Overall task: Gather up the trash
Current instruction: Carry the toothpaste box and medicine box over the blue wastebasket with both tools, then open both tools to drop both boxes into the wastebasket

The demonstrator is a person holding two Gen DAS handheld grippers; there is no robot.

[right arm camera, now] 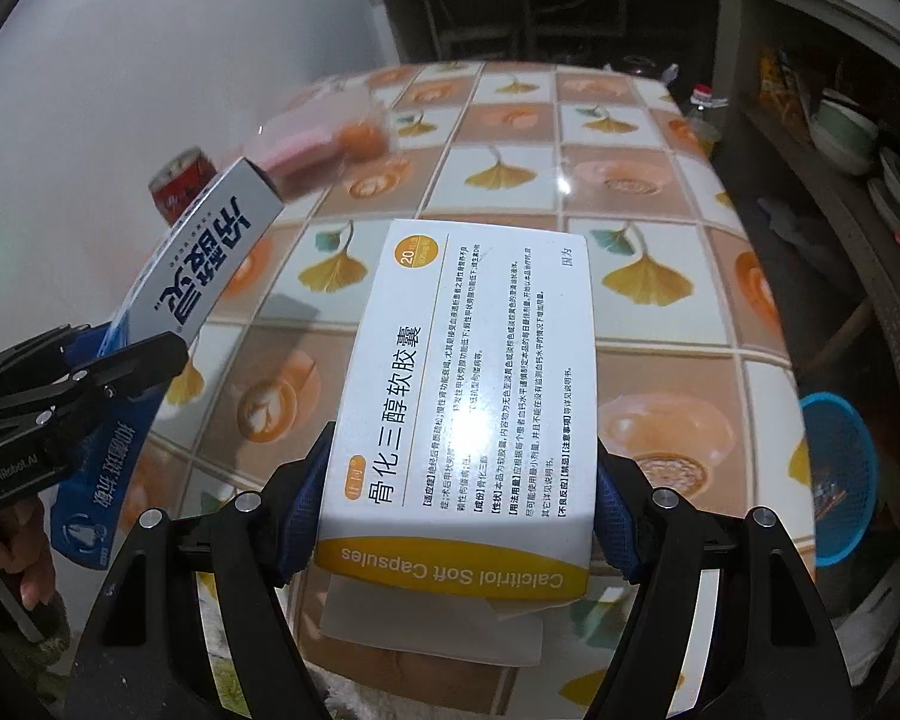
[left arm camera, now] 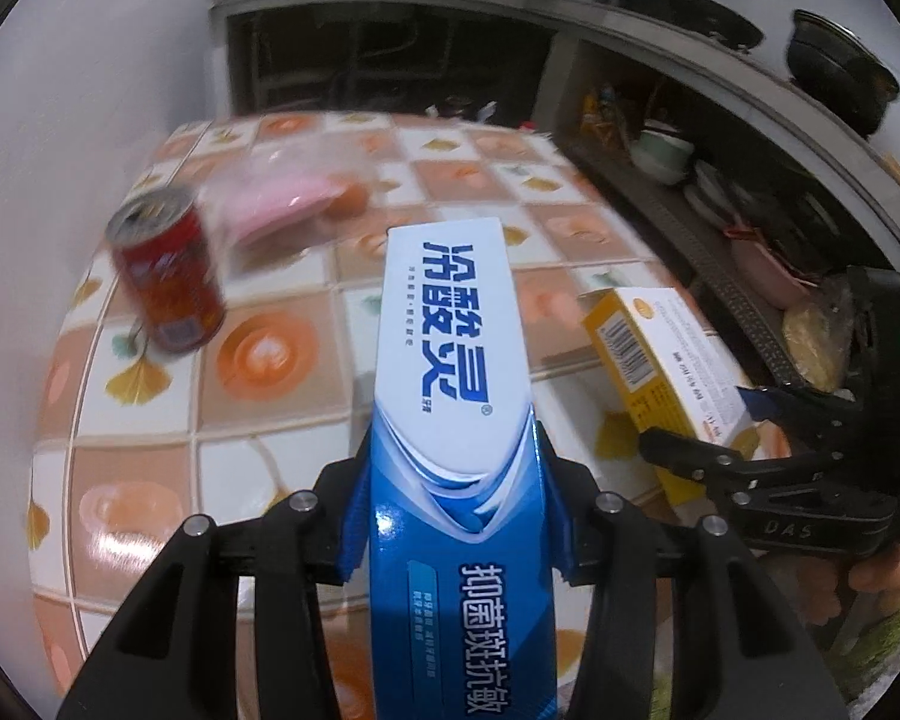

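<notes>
My left gripper (left arm camera: 450, 516) is shut on a blue and white toothpaste box (left arm camera: 450, 348), held above the tiled table (left arm camera: 282, 324); the box also shows at the left of the right wrist view (right arm camera: 192, 276). My right gripper (right arm camera: 459, 510) is shut on a white and yellow capsule box (right arm camera: 474, 372), its end flap hanging open; this box also shows at the right of the left wrist view (left arm camera: 660, 354). A red drink can (left arm camera: 168, 276) stands upright on the table at the far left, with a pink plastic bag (left arm camera: 282, 198) and an orange fruit (left arm camera: 351, 201) behind it.
The table (right arm camera: 630, 192) is covered by an orange and white patterned cloth. A blue mesh basket (right arm camera: 837, 468) sits on the floor at the right. Shelves with bowls (left arm camera: 666, 153) and pots (left arm camera: 840, 72) run along the right side. A white wall is at the left.
</notes>
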